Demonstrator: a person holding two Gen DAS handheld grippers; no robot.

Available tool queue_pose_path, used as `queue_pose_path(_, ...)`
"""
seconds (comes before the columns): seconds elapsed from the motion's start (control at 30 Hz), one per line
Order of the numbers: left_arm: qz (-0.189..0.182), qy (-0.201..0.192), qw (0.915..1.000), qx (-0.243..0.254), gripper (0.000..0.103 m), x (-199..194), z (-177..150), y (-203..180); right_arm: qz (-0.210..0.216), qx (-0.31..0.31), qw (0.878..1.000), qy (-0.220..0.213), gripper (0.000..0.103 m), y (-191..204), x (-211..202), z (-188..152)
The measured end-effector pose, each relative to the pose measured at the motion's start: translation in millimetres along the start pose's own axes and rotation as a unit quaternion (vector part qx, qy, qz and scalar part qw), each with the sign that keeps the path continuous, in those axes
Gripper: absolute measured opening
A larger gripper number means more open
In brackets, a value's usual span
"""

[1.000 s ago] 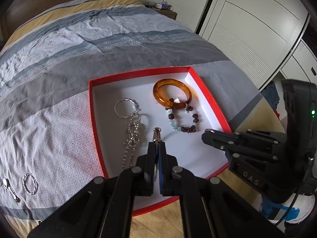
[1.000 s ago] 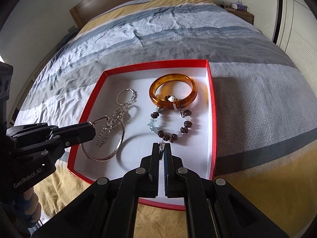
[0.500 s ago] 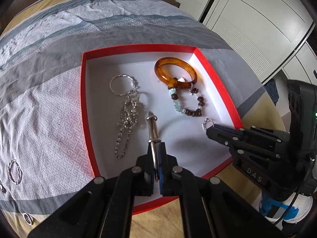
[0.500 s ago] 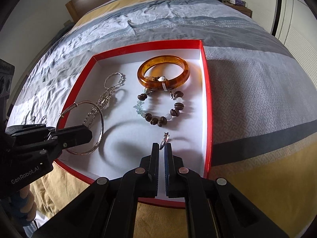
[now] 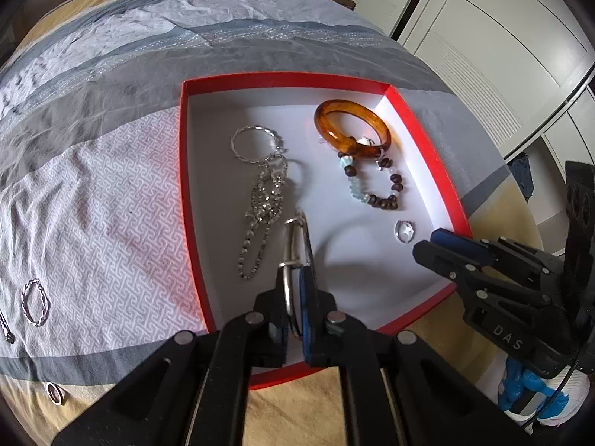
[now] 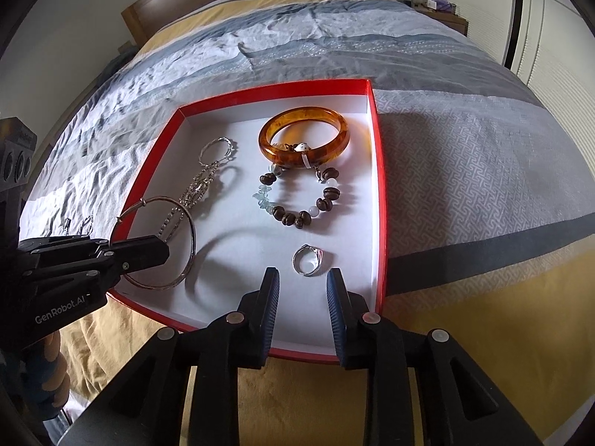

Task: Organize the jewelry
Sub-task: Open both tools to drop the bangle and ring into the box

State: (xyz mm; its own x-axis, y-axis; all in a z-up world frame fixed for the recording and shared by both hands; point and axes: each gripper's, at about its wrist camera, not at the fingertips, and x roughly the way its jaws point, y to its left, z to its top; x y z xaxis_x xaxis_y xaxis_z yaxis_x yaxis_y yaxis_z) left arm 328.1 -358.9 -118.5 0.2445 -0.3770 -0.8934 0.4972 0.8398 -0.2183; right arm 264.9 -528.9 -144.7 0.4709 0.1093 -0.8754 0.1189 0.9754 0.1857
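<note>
Left gripper (image 5: 295, 297) is clamped on a thin silver bangle (image 6: 163, 241), pinching the hoop at its near edge. In the left wrist view the bangle shows edge-on, running forward from between the fingers; in the right wrist view it stands tilted over the near-left part of the red tray (image 6: 377, 171), casting a ring shadow on the white floor, and whether its lower edge touches the floor can't be told. The left gripper reaches in from the tray's left side, fingers roughly level, tips just past the left wall. Right gripper (image 6: 301, 290) has its jaws spread with nothing between them, sitting low over the tray's near edge and pointing into the tray. A silver ring (image 6: 306, 260) lies on the tray floor just ahead of the right fingertips, not touching them. Further in: beaded bracelet (image 6: 301, 200) mid-right, amber bangle (image 6: 304, 137) behind it and overlapping its far edge, silver chain (image 5: 266, 200) with a hoop at its far end along the left half. Tray sits on a striped bedspread (image 5: 93, 148). Off-tray, left wrist view: a twisted silver ring (image 5: 35, 303) lies on the cover to the left, another small ring (image 5: 55, 394) nearer the bed edge.
</note>
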Motion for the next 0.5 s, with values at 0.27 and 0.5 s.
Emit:
queue_pose_path(0.27, 0.010, 0.000, 0.9999, -0.006, 0.024, -9, -7, 0, -0.004, 0.002, 1.000, -0.007, 0.027, 2, -15, -5)
queue_pose_path(0.5, 0.020, -0.001, 0.9997, -0.013, 0.027, -19, -13, 1, -0.006, 0.000, 1.000, -0.015, 0.027, 6, -32, -9)
